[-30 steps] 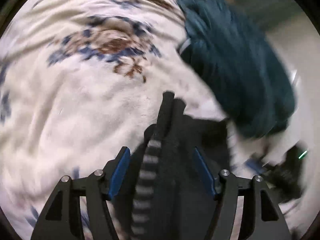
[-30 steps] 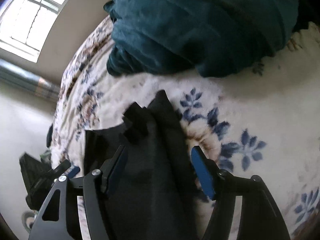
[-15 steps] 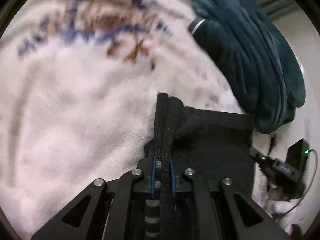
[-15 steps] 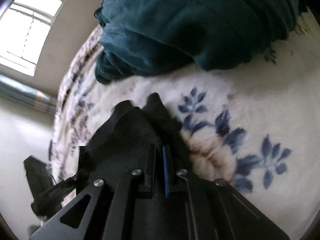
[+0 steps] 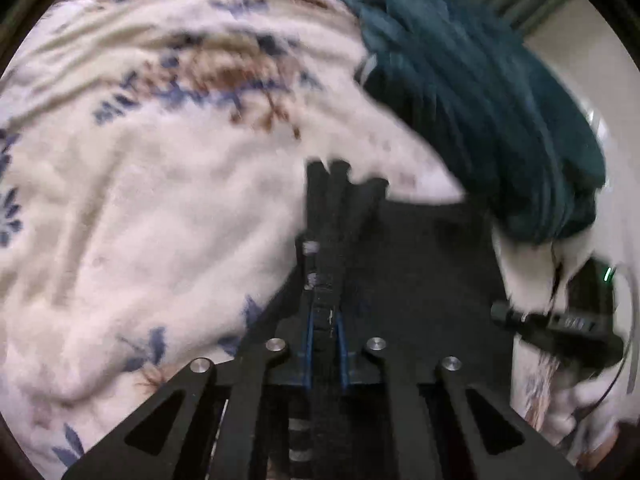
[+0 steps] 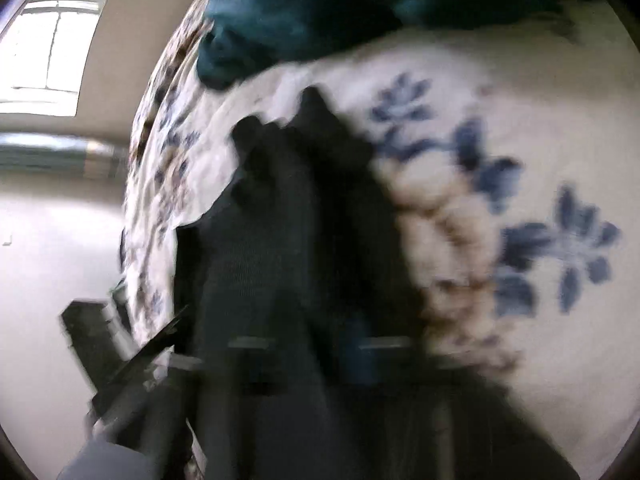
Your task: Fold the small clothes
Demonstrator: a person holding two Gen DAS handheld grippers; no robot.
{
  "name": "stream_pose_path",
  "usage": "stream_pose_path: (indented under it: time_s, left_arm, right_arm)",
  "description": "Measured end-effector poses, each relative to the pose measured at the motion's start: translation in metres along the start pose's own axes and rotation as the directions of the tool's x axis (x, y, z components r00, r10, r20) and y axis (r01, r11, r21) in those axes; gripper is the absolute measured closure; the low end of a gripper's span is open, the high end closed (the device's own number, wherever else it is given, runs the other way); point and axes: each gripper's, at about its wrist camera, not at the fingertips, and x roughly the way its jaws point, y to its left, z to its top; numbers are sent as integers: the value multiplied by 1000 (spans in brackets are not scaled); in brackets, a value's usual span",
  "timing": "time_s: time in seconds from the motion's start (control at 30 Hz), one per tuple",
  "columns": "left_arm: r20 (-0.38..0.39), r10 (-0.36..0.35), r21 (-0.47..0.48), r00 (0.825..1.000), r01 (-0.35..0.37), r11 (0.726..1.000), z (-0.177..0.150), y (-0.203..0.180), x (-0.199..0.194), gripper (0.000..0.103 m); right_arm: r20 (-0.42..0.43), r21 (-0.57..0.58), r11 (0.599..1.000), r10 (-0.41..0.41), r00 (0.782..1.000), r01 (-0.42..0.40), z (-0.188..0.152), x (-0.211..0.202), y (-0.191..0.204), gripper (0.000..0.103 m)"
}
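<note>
Black garment (image 5: 420,264) pinched in left gripper (image 5: 324,332)

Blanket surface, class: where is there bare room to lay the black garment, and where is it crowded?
Free: the floral blanket left of the black garment. Crowded: the teal bundle at the far right, just beyond the garment.

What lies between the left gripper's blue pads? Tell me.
In the left wrist view, the left gripper pinches a bunched edge of the black garment; nothing else sits between its pads.
</note>
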Motion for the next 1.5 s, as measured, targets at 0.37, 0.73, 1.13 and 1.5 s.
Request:
stream_pose_path:
  time_s: [0.37, 0.73, 1.13, 1.5]
  left_arm:
    - [10, -151, -208, 989, 150, 967, -39, 34, -52, 37]
    - [127, -69, -638, 990, 135, 759, -214, 21, -98, 32]
    - [175, -129, -709, 976, 216, 671, -187, -18, -4, 65]
    - [-76, -212, -330, 974, 176, 927, -97, 42, -62, 73]
  right_arm:
    - [-73, -129, 991, -38, 997, 28, -2, -9, 14, 21]
    - [-233, -79, 996, 30, 972, -50, -18, 0, -39, 13]
    - [-185, -89, 991, 83, 979, -100, 48, 58, -10, 28]
    - [42, 46, 996, 81, 996, -83, -110, -22, -16, 81]
